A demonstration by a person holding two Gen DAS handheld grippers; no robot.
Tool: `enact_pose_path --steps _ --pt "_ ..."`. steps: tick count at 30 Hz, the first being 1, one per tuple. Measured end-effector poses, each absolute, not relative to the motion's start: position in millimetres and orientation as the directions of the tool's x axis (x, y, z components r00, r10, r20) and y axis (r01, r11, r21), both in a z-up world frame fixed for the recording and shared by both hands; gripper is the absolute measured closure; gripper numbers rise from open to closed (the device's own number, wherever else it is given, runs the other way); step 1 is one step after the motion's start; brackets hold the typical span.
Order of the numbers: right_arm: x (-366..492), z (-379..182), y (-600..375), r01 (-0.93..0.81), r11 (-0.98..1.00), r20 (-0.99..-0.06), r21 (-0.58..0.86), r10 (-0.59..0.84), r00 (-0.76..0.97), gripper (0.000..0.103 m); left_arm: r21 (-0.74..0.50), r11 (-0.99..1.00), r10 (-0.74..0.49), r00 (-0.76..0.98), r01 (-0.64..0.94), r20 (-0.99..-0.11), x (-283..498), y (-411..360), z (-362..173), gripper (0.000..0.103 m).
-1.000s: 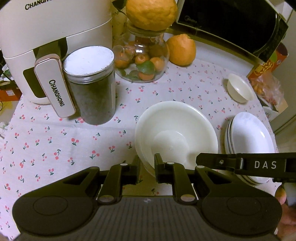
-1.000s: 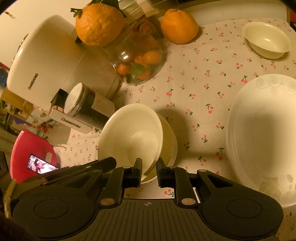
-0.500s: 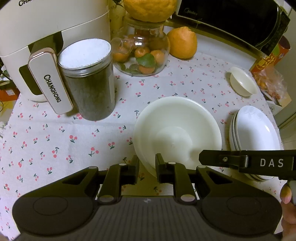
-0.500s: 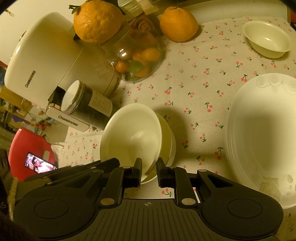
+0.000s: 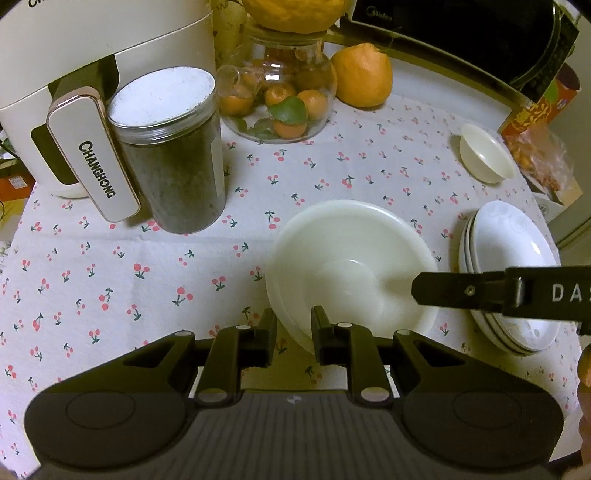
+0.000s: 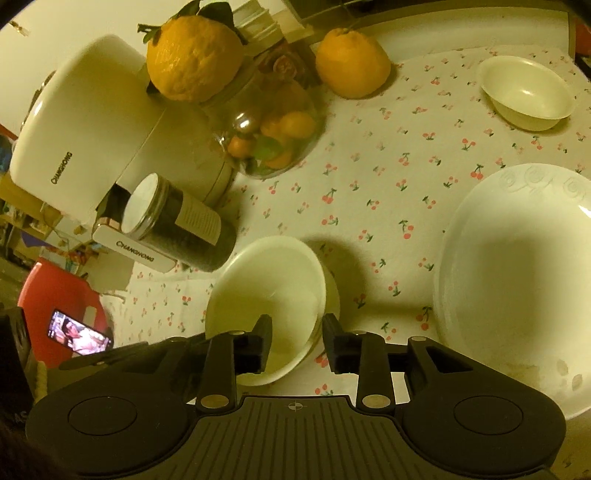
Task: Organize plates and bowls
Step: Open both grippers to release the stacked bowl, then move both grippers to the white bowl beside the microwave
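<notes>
A stack of white bowls (image 5: 351, 269) sits on the cherry-print cloth; it also shows in the right wrist view (image 6: 269, 295). My left gripper (image 5: 293, 328) straddles its near rim, jaws narrowly apart. My right gripper (image 6: 295, 332) is open with the bowl rim between its fingers; its finger (image 5: 480, 291) reaches over the bowls from the right in the left wrist view. A stack of white plates (image 5: 509, 273) lies to the right, large in the right wrist view (image 6: 517, 280). A small cream bowl (image 5: 484, 151) stands at the far right; it also shows in the right wrist view (image 6: 524, 92).
A white Changhong appliance (image 5: 92, 74), a dark jar with a white lid (image 5: 170, 147), a glass jar of small oranges (image 5: 284, 99) and a loose orange (image 5: 364, 75) stand at the back. A microwave (image 5: 461, 33) and snack packs (image 5: 535, 129) are at the back right.
My right gripper has opened wider around the bowl rim. The left gripper has drawn slightly back and up; the bowl stack has settled flat on the cloth.
</notes>
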State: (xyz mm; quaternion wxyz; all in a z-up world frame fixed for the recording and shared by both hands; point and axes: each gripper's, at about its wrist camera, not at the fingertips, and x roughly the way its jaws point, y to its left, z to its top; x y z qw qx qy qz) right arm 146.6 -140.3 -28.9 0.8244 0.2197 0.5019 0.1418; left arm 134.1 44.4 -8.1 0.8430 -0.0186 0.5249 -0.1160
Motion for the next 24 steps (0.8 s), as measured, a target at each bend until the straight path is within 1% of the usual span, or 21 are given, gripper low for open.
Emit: enact_pose_path --steps 4,6,7,8,9,10,11,12,14,16,18,19,21,24 --pt "147 -28 -144 -0.008 0.864 -0.763 0.504 0.45 0.464 0.067 -0.149 0.973 -0.212 0.423 0.178 -0.881 134 43 -8 0.077" --pt "148 -27 -144 -0.007 0.863 -0.763 0.505 0.451 0.464 0.064 -0.153 0.973 -0.214 0.417 0.175 -0.883 134 43 -8 0.067" --pt "147 -27 -145 -0.006 0.862 -0.762 0.506 0.451 0.464 0.059 -0.158 0.972 -0.218 0.415 0.174 -0.883 134 44 -8 0.064" --pt "147 -26 -145 -0.004 0.862 -0.761 0.507 0.45 0.467 0.053 -0.162 0.971 -0.221 0.414 0.174 -0.883 134 44 -8 0.058" --pt "147 -25 -146 -0.004 0.862 -0.76 0.507 0.448 0.471 0.05 -0.163 0.971 -0.222 0.416 0.173 -0.882 134 44 -7 0.052" --pt "146 -24 -146 -0.006 0.863 -0.758 0.505 0.446 0.477 0.047 -0.163 0.971 -0.223 0.419 0.174 -0.88 134 44 -6 0.049" --pt "146 -23 -147 -0.008 0.865 -0.756 0.501 0.442 0.483 0.042 -0.163 0.971 -0.223 0.421 0.174 -0.879 134 43 -5 0.042" --pt "147 -22 -148 -0.008 0.867 -0.755 0.498 0.438 0.488 0.04 -0.16 0.972 -0.22 0.423 0.173 -0.879 134 43 -4 0.036" --pt "146 -19 -151 -0.007 0.871 -0.752 0.492 0.429 0.5 0.032 -0.153 0.973 -0.213 0.426 0.171 -0.879 134 42 -2 0.031" --pt "146 -17 -155 -0.009 0.873 -0.748 0.487 0.422 0.513 0.028 -0.15 0.974 -0.21 0.432 0.17 -0.877 135 42 1 0.024" --pt "147 -15 -159 -0.006 0.875 -0.744 0.484 0.415 0.524 0.021 -0.146 0.975 -0.207 0.443 0.169 -0.872 134 40 3 0.016" --pt "147 -14 -161 -0.004 0.876 -0.741 0.483 0.41 0.532 0.017 -0.144 0.975 -0.206 0.449 0.169 -0.869 134 40 5 0.014" --pt "146 -12 -167 0.001 0.882 -0.736 0.472 0.393 0.552 0.014 -0.137 0.975 -0.204 0.463 0.173 -0.862 135 37 8 0.007" --pt "147 -10 -176 0.008 0.897 -0.735 0.443 0.359 0.575 0.01 -0.127 0.973 -0.207 0.491 0.192 -0.846 133 31 11 0.003"
